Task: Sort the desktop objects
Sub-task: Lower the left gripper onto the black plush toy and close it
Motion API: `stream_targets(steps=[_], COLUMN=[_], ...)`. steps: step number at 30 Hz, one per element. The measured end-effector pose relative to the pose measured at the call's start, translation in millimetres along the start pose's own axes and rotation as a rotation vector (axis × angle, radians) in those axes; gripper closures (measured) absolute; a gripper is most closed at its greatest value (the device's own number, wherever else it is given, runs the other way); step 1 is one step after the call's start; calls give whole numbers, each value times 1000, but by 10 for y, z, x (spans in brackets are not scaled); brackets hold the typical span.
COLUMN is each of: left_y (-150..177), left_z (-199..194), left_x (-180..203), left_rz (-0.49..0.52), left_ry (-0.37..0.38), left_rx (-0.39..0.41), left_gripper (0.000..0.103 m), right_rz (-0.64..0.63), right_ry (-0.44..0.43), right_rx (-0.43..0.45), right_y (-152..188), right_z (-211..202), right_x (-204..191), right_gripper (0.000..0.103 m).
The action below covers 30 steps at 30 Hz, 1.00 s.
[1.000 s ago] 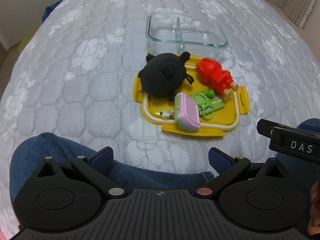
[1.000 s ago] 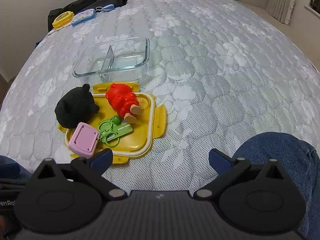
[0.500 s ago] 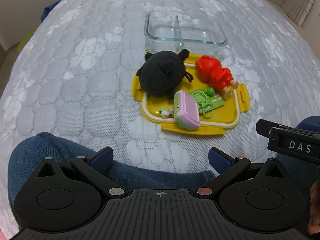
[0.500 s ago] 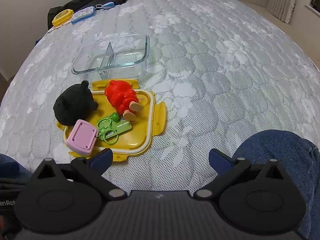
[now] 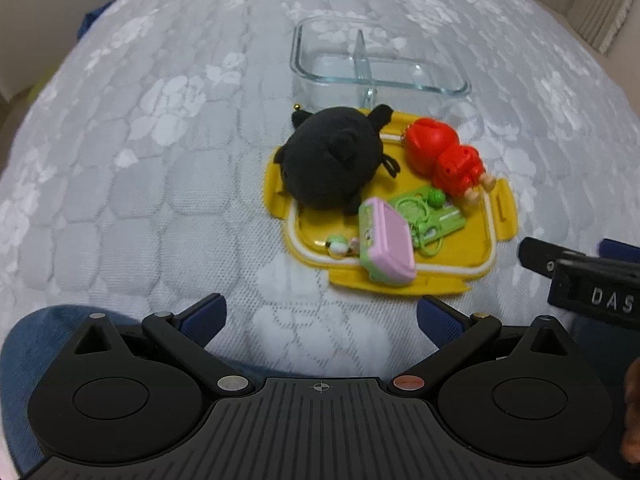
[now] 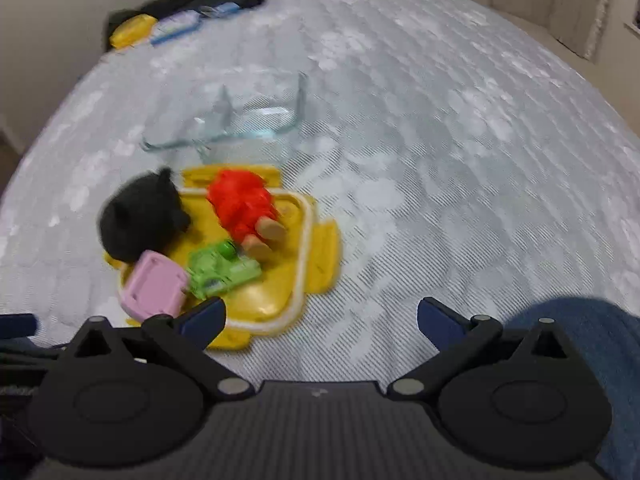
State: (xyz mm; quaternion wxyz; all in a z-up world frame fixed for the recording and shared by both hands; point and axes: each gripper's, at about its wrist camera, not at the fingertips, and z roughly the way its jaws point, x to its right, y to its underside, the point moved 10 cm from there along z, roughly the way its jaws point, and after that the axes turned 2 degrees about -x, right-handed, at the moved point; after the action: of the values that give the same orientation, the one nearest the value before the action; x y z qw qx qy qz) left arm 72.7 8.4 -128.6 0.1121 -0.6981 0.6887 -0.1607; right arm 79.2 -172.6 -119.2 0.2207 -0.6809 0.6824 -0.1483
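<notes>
So the left gripper (image 5: pixel 320 316) is spread wide and holding nothing, with the round black plush toy (image 5: pixel 334 160) up at its 12 o'clock on the yellow plastic lid tray (image 5: pixel 460 236). The right gripper (image 6: pixel 320 316) is spread and empty too, and from there the tray sits around 10 o'clock, pink rectangular case (image 6: pixel 154 290) closest. Right one looks nearer. The divided clear glass container (image 5: pixel 380 60) is just behind the tray.
</notes>
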Motion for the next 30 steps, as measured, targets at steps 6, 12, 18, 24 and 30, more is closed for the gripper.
stream_targets(steps=[6, 12, 18, 24, 30], left_y=[-342, -696, -768, -822, -892], left_z=[74, 187, 429, 562, 628], left_x=[-95, -171, -148, -61, -87], left_rz=[-53, 6, -12, -33, 2], left_ry=[169, 132, 140, 212, 171], left_rx=[34, 128, 133, 154, 189], left_gripper=[0, 0, 0, 0, 28], right_rz=[-64, -29, -2, 25, 52], right_ry=[-77, -55, -71, -87, -104], right_rx=[97, 93, 70, 47, 24], right_y=[-294, -399, -393, -388, -383], right_z=[102, 271, 356, 439, 521], right_x=[-96, -22, 2, 26, 48], right_gripper=[0, 1, 12, 9, 9])
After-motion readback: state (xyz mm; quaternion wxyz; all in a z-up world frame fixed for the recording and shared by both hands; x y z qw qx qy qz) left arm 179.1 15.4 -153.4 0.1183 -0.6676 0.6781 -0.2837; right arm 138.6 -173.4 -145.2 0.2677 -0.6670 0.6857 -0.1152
